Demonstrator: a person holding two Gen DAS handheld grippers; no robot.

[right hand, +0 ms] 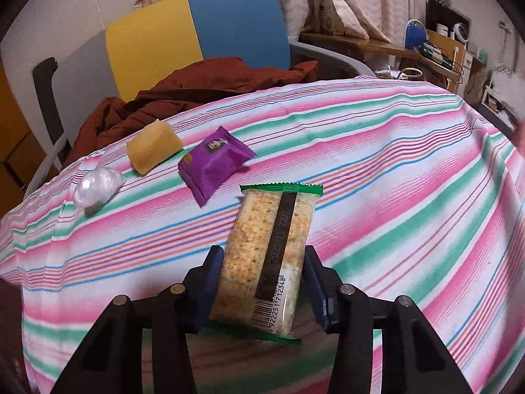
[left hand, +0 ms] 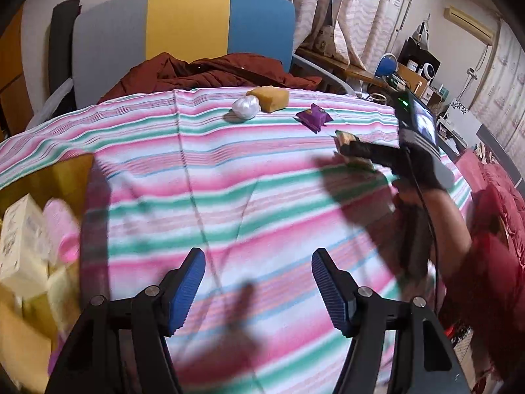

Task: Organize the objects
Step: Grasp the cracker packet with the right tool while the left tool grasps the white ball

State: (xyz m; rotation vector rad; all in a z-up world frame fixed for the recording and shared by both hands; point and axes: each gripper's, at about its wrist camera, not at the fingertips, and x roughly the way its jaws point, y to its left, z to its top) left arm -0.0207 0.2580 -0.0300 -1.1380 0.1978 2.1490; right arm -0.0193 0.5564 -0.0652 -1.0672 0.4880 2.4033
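Observation:
In the right wrist view my right gripper is shut on a clear, green-edged cracker packet, with one blue pad against each long side. The left wrist view shows that packet raised a little above the striped cloth, throwing a shadow on it. My left gripper hangs open over the cloth with nothing between its fingers. Near the far edge lie a purple snack packet, a yellow sponge and a white plastic wad.
A cardboard box at the left holds a white carton and a pink item. Behind the table stands a grey, yellow and blue chair with a rust-red jacket on it. A red-sleeved arm is at the right.

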